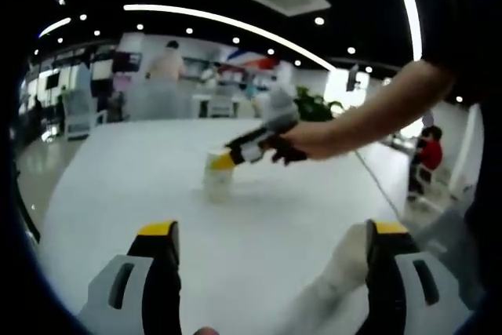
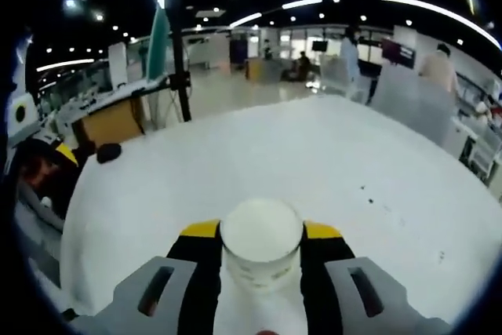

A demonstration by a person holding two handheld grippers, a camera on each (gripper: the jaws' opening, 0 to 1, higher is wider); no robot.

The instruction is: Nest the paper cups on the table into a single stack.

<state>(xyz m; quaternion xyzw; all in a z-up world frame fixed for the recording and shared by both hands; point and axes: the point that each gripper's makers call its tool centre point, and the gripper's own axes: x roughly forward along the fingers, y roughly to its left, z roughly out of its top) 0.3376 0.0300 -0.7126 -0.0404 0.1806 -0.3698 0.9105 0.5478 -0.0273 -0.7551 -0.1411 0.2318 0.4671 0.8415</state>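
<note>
A white paper cup (image 1: 217, 182) stands upright near the middle of the white table (image 1: 141, 178). My right gripper (image 1: 225, 160), held by a person's hand, reaches in from the right and grips the cup near its rim. In the right gripper view the same cup (image 2: 261, 242) sits between the yellow-tipped jaws of the right gripper (image 2: 261, 233), which press on both its sides. My left gripper (image 1: 274, 233) is low over the near table, open wide. A blurred white cup-like shape (image 1: 339, 276) lies against the inner side of its right jaw.
The table's edge curves off at left (image 1: 47, 217) and right (image 1: 376, 186). A person in red (image 1: 430, 154) stands beyond the right edge, another person (image 1: 166, 64) at the back. A small dark object (image 2: 108, 151) sits by the far table edge near a black pole (image 2: 182, 60).
</note>
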